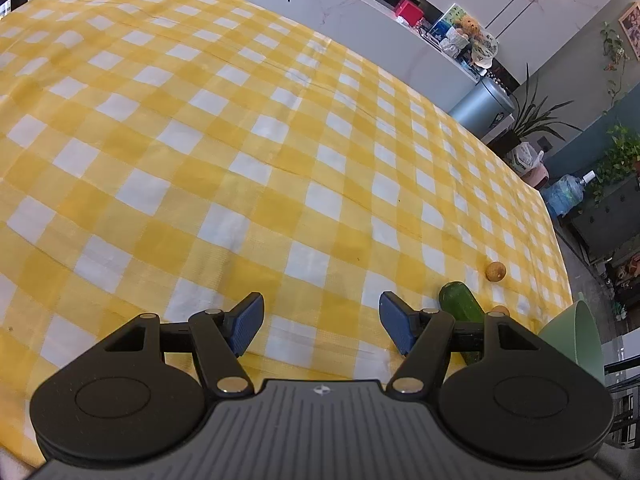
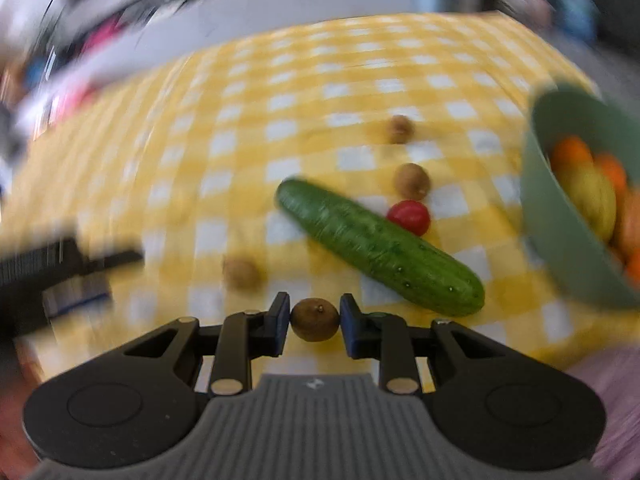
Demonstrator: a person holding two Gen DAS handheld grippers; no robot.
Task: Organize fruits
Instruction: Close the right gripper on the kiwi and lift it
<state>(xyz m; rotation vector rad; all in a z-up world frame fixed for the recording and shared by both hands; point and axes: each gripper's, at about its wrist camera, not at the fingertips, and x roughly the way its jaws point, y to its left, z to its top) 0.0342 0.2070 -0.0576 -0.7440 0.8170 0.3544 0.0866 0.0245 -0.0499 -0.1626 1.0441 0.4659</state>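
Observation:
My right gripper (image 2: 315, 323) is shut on a small brown round fruit (image 2: 315, 319), lifted above the checked cloth. Beyond it lie a green cucumber (image 2: 376, 246), a red tomato (image 2: 409, 217) and three more small brown fruits (image 2: 412, 180), (image 2: 400, 128), (image 2: 242, 273). A green bowl (image 2: 556, 232) at the right holds oranges and a yellow fruit. In the left wrist view my left gripper (image 1: 322, 326) stands open over bare cloth with nothing between its fingers. The cucumber (image 1: 460, 304), one brown fruit (image 1: 496, 271) and the bowl's rim (image 1: 572, 332) show at its right.
The yellow-and-white checked cloth (image 1: 240, 140) covers the whole table. The other gripper appears as a dark blurred shape (image 2: 60, 276) at the left of the right wrist view. A white counter, plants and a water bottle stand past the table's far edge.

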